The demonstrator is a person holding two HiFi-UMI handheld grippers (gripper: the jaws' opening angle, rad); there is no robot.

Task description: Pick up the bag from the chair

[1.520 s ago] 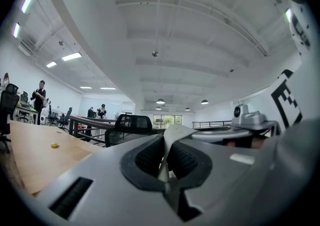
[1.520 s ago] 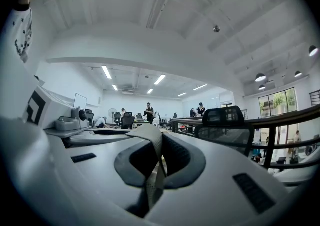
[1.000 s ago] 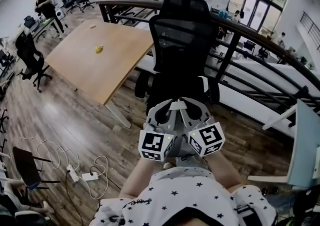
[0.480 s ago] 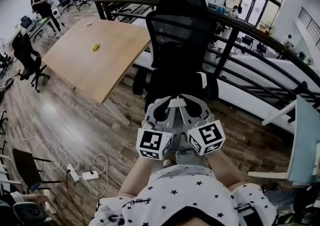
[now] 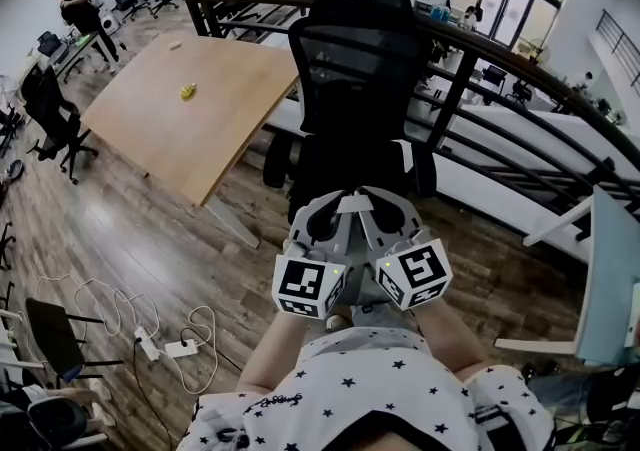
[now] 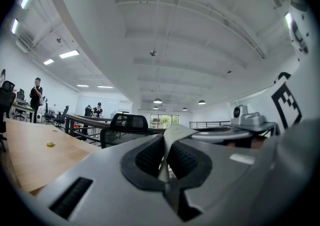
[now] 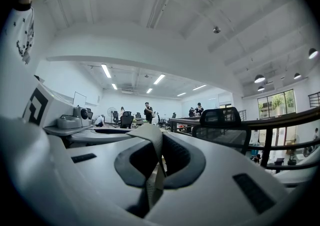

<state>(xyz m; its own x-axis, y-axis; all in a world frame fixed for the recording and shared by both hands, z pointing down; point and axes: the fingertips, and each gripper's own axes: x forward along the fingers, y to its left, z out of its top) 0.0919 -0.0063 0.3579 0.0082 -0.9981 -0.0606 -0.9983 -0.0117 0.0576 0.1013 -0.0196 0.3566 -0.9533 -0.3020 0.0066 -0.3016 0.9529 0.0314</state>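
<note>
A black mesh-backed office chair [image 5: 360, 69] stands right in front of me, its dark seat [image 5: 350, 169] just beyond the grippers. I cannot make out a bag against that dark seat. My left gripper [image 5: 333, 214] and right gripper [image 5: 378, 211] are held side by side close to my body, tips nearly touching and pointing at the chair. The left gripper [image 6: 164, 142] has its jaws pressed together with nothing between them. The right gripper [image 7: 152, 150] is likewise shut and empty. The chair's back [image 6: 127, 122] shows small in the left gripper view, and the chair [image 7: 225, 120] in the right gripper view.
A wooden table [image 5: 190, 109] with a small yellow object [image 5: 187, 91] stands to the left. A dark railing [image 5: 480, 59] runs behind the chair. Cables and a power strip [image 5: 170, 347] lie on the wood floor at lower left. A pale table edge [image 5: 610, 279] is at right.
The head view has shifted slightly, so the chair and the table sit a little to the left and higher. Both grippers stay shut and keep their place in front of me.
</note>
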